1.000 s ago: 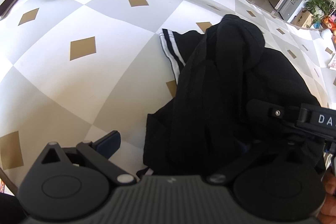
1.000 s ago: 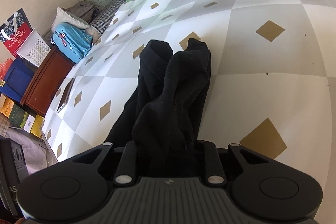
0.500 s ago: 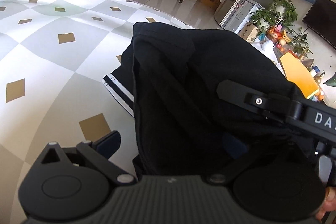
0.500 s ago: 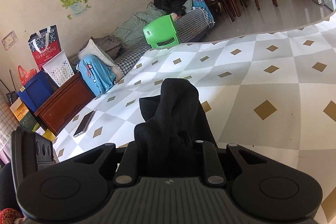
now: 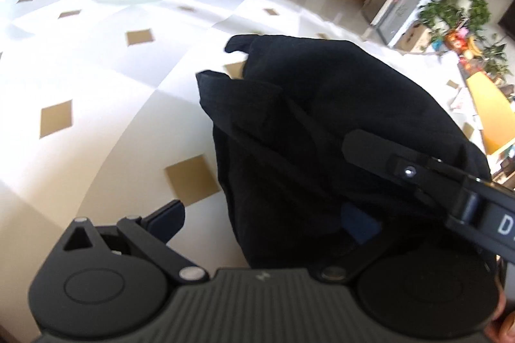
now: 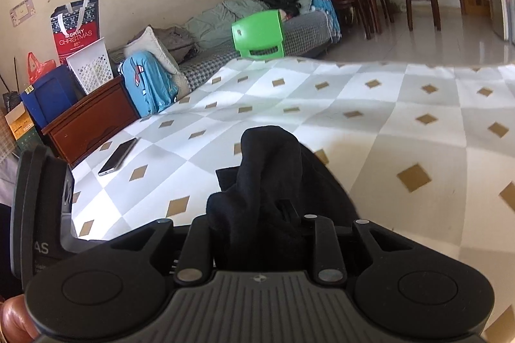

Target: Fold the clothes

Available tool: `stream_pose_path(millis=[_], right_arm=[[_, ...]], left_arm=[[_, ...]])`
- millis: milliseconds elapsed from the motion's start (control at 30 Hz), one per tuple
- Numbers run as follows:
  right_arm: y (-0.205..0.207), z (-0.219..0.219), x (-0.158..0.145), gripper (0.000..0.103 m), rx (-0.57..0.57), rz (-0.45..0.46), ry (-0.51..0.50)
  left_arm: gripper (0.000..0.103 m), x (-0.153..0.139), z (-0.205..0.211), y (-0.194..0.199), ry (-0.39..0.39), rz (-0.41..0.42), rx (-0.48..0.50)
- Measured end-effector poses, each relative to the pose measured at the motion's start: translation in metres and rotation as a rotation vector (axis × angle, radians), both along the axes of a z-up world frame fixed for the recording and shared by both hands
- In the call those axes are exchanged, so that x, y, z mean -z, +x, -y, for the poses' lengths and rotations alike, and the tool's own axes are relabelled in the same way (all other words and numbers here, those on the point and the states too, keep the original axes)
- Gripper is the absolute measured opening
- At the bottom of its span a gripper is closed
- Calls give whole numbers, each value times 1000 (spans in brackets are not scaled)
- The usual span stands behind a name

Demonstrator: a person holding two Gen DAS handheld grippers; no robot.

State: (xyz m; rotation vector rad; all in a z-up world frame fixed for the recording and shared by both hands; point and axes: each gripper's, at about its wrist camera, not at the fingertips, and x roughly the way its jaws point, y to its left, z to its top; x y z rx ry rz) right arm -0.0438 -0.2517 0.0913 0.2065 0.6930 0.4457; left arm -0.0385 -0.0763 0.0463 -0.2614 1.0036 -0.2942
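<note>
Left wrist view. Left claw [image 5: 262, 222] with its fingers spread wide apart; the near blue pad [image 5: 169, 220] is bare, with nothing between it and the cloth. The opposite blue pad [image 5: 359, 225] lies partly buried in the folds of the black garment [image 5: 309, 130]. The garment is a bunched dark mass, apparently lifted above the counter [image 5: 96, 92], which is covered in a grey-and-white checked cloth with tan diamonds. The right claw's finger [image 5: 373, 146] reaches in from the right edge and lies against the garment's upper side. View is slightly motion-blurred.

Right wrist view. Right claw [image 6: 262, 230] is drawn together, clamped on a thick wad of the black garment [image 6: 273, 169], which bulges up and forward out of the closed fingers, over the counter [image 6: 386, 117]. Part of the left claw's body [image 6: 42, 208] shows at the left edge. A phone [image 6: 117, 156] lies flat on the counter, far left, well apart from the garment. Beyond the counter's far edge: a green plastic chair [image 6: 259, 34] and a sofa [image 6: 225, 31] piled with bedding.
</note>
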Motion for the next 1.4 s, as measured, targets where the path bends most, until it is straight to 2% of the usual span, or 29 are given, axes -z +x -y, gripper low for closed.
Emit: stream_pose_path(millis=[100,200,267,333,433,567,633,733,867,933,1133,1400], right_arm=[[2,-9,6,31,-32,-12,3],[4,-14,9,34,-58,-30,27],[6,-17,13,39,-75,-50,46],[8,-19,18,49,-103,-82,61],[10,-29,31,56,-125,-133,18],[7,-38,44,62,-168,-173,-37],[5,-41,50,68,-181,-191,-53],[1,-43,56,70,-186,-201,-67],[-2,-41,57,73,-192,-211,-68],[-3,-39,56,73,-199,-220,-76],[-9,-24,46,73,-191,-226,-117],[-16,19,21,73,-75,-206,-34]], left_arm=[[103,12,-21,1,3,-82,-90],[103,16,-45,1,-17,-108,-184],[103,14,-59,0,-34,-94,-233],[103,9,-72,3,-34,-77,-275],[103,4,-86,5,-81,-51,-306],[103,-6,-83,11,-93,5,-268],[103,-11,-76,12,-104,24,-228],[103,-16,-64,4,-114,41,-160],[103,-11,-47,6,-109,22,-114],[103,-1,-40,10,-101,-13,-106],[103,22,-36,22,46,-96,-189],[103,35,-35,25,100,-137,-212]])
